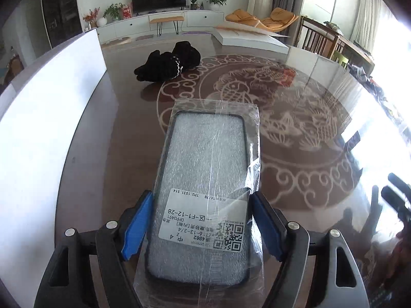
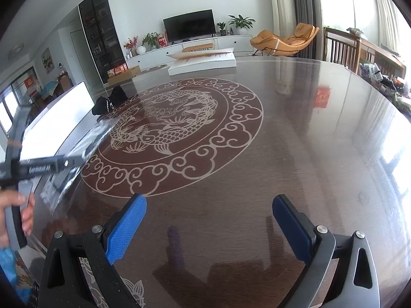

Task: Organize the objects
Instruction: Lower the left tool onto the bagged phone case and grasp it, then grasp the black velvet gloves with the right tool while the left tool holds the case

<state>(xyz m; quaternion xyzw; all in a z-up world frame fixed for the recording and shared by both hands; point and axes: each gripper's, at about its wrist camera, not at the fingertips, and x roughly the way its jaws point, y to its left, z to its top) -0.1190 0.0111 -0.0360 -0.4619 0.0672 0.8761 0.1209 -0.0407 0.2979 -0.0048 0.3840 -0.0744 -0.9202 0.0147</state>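
Note:
A phone case (image 1: 205, 159), dark-rimmed with grey foam inside, is sealed in a clear bag with a white barcode label. It lies lengthwise between the blue pads of my left gripper (image 1: 200, 197), which press on its two long sides and crumple the plastic at the right pad. In the right wrist view the left gripper (image 2: 51, 166) and the bagged case (image 2: 84, 148) are blurred at the left, over the table's edge, and a hand (image 2: 15, 210) holds the handle. My right gripper (image 2: 209, 202) stands open above the dark table (image 2: 308, 154) with nothing between its pads.
A black bundle of fabric (image 1: 169, 61) lies beyond the case, near an upright white panel (image 1: 51, 102) along the table's left side. A flat white box (image 2: 203, 61) sits at the far edge. The tabletop carries a round fish pattern (image 2: 174, 133).

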